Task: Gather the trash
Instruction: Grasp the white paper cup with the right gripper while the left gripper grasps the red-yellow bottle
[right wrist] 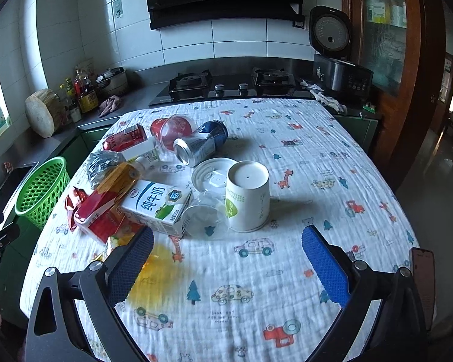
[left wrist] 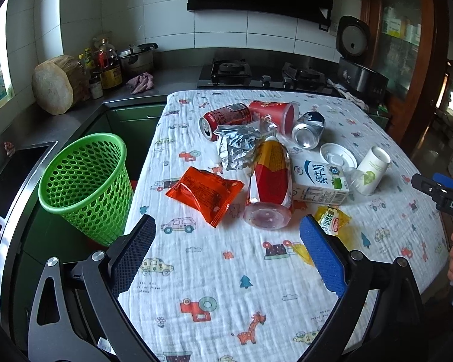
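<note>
Scene: a kitchen bench [left wrist: 214, 286] under a cartoon-print cloth, litter heaped at its middle.
Left tongs [left wrist: 226, 250]: released, jaws wide, nothing between them, hovering short of the pile.
Right tongs [right wrist: 228, 258]: released too, empty, facing the paper cup [right wrist: 247, 199].
Trash: red packet [left wrist: 205, 194], bottle [left wrist: 270, 181], milk carton [left wrist: 320, 181], foil [left wrist: 238, 147], two cans and a red cup behind, all on the cloth; none looks binned yet.
Basket [left wrist: 84, 184]: green, off the bench's left edge, near the left tongs; its floor is hidden.
Risk, pile: pieces touch or overlap, so pulling one could roll the bottle or a can off the bench.
Risk, grip: the glossy packet may slip from the pads.
Risk, cloth: a low pinch could snag it and drag everything.
Risk, drop: the basket sits tilted, so a careless release may miss the rim.
</note>
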